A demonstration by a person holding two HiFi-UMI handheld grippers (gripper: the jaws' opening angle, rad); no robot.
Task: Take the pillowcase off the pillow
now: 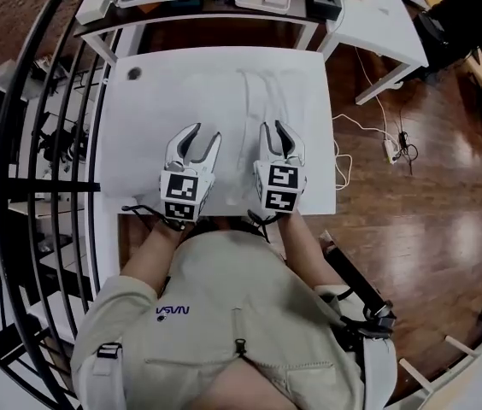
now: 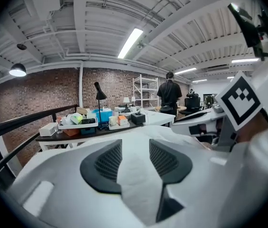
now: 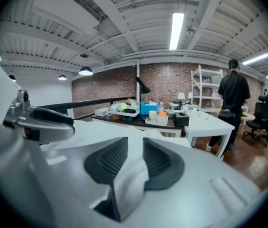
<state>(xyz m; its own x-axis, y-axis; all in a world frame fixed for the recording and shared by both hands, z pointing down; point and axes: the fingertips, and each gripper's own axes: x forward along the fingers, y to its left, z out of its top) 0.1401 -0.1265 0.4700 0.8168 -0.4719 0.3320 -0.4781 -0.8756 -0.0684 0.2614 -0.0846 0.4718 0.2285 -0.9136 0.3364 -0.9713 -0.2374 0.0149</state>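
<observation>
White cloth, the pillowcase (image 1: 224, 92), lies flat over the white table, with a few creases (image 1: 267, 92) near its middle. I cannot tell the pillow apart from it. Both grippers rest side by side at the table's near edge. The jaws of my left gripper (image 1: 196, 143) stand apart, and in the left gripper view (image 2: 133, 158) a strip of the white cloth (image 2: 136, 179) lies between the dark pads without being pinched. My right gripper (image 1: 279, 137) has a narrower gap. In the right gripper view (image 3: 135, 158) a raised fold of cloth (image 3: 130, 182) stands loosely between its pads.
A black railing (image 1: 44, 143) curves along the left. Behind the table stands a dark desk (image 1: 198, 7) with trays and small items, and a white desk (image 1: 378, 15) at the back right. Cables and a power strip (image 1: 390, 148) lie on the wood floor. A person (image 3: 231, 103) stands far off.
</observation>
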